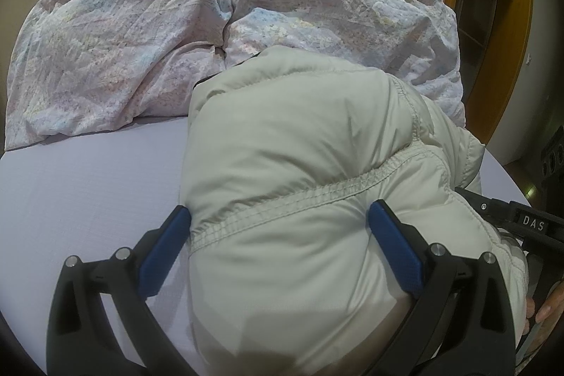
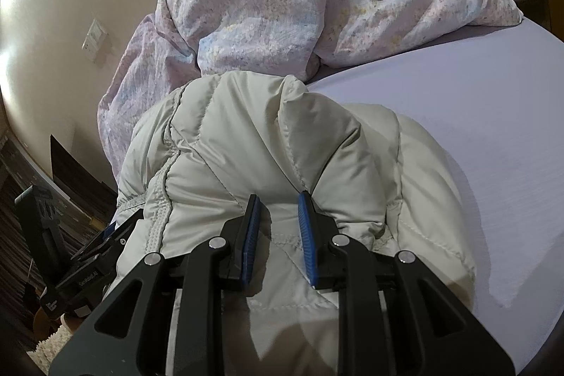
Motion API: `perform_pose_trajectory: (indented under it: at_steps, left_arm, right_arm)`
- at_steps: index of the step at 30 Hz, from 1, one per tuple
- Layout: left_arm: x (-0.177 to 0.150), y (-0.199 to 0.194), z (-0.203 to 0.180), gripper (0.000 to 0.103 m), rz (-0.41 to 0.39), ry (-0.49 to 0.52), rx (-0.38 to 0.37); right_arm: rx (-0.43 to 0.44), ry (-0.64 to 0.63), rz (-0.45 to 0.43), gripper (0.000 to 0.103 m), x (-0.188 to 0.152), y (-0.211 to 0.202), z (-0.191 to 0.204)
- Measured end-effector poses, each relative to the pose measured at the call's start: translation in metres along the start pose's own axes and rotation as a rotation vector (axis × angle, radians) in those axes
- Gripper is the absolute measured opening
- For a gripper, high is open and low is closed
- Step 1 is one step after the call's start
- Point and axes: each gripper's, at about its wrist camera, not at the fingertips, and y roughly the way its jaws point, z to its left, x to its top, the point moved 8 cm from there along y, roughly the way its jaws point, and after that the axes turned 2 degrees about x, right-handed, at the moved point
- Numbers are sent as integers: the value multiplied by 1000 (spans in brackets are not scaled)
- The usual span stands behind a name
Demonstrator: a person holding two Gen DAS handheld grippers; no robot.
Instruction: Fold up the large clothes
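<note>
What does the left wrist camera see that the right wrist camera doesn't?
Only the left wrist view shows the wooden door frame, a hand at the edge, and the left tongs spread wide around the puffy jacket. Only the right wrist view shows the dark floor and the right tongs pinching a jacket fold. Both show the jacket, floral quilt and lilac sheet.
</note>
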Motion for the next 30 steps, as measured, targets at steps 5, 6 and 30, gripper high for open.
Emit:
perform_pose_trajectory:
  at_steps: [5,6,30]
  left_arm:
    - [-1,1,2,101,2,1,4]
    - [-1,1,3,101,2,0,4]
    - [11,-10,0,101,14,28,19]
  right_arm:
    - [-70,-11,-4,25,10,-13,11]
    - [-75,-18,-22,26,13,-18,13]
    - [-236,-71,-43,28,13,2,-24]
